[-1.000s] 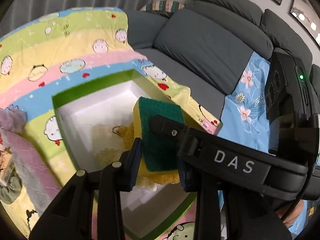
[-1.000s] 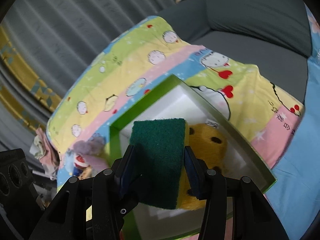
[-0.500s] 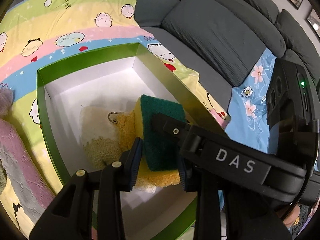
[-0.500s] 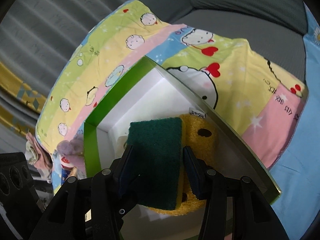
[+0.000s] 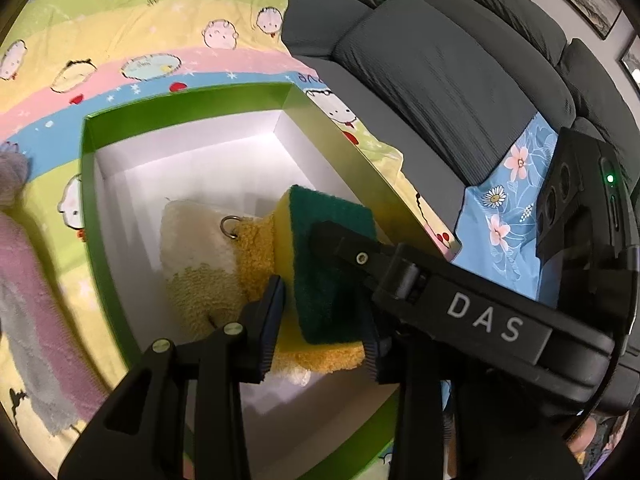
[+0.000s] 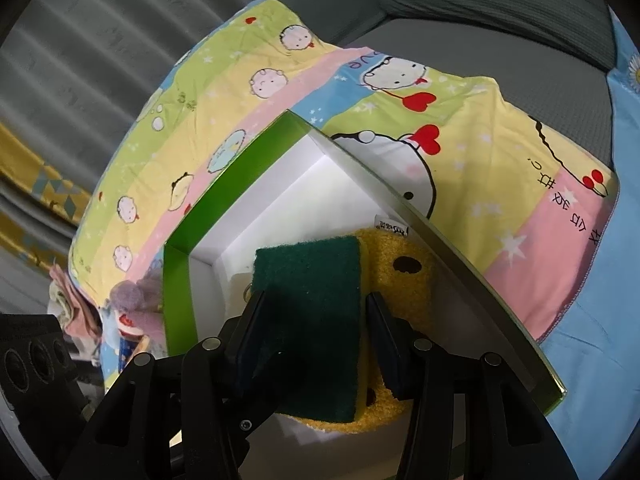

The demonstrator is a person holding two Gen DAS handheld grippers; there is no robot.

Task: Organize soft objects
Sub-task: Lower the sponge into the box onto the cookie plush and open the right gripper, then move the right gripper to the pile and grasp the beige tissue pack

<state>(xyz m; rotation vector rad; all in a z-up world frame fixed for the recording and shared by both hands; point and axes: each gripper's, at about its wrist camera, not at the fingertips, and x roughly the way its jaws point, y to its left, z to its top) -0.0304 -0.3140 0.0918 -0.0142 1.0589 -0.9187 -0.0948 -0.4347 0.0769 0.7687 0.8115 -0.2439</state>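
Beyond both of my tools runs the grey sofa point(image 5: 440, 80), filling the far side of the left wrist view. Draped ahead of and under them is the striped cartoon blanket point(image 5: 160, 40), with a blue floral cloth point(image 5: 508, 216) to the right of the left hand-held gripper point(image 5: 324, 320). Sitting on the blanket directly below my fingers is the green box point(image 5: 88, 200), white inside and open at the top. Off to the left of that gripper, outside the box, lies a purple towel point(image 5: 24, 280).

Inside the box, just ahead of and under the fingertips, rests a yellow and cream plush toy point(image 5: 200, 248). On top of it is the sponge point(image 5: 328, 232), dark green scouring face up over yellow foam, low within the box walls and touching the plush.

The right hand-held gripper point(image 6: 316, 320) is clamped across the sponge's width, a pad against each long side. My left one has the same sponge between its fingers; its jaws have just been opening, and I cannot tell whether its pads press on the foam.

A small metal ring point(image 5: 229, 226) on the plush shows just ahead and to the left of the left tool's fingertips
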